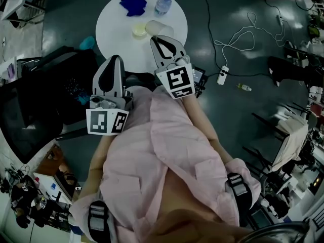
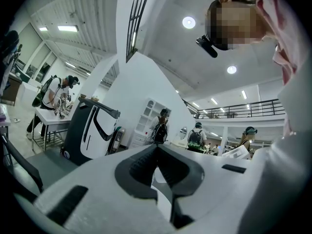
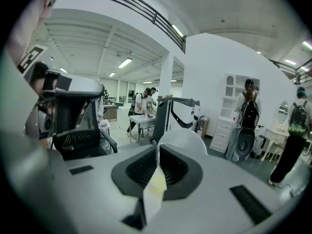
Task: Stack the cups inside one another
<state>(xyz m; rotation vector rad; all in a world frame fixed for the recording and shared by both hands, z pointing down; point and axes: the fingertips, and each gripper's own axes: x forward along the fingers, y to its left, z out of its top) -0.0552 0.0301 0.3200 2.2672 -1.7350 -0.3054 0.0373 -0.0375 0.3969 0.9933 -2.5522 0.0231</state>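
While the right gripper (image 1: 159, 40) has its fingers clenched on the thin wall of a translucent white cup (image 1: 154, 27), the left gripper (image 1: 115, 59) hangs short of the round white desk (image 1: 114, 19), off its near left edge, with its fingers pressed together on nothing. In the right gripper view the white cup (image 3: 183, 139) juts past the fingertips, its rim pinched between the two dark pads. From the head view it sits over the near middle of the desk, just right of a yellowish cup (image 1: 138, 30) that stands upright with its mouth up. Whether the two cups touch cannot be told.

A crumpled blue cloth (image 1: 133, 3) and a water bottle (image 1: 163, 4) lie along the far rim, near each other. The whole left part of the desk is bare out to its edge, and so is the right side beyond the held cup. A white cable (image 1: 238, 34) loops across the floor to the right, well apart from the desk.
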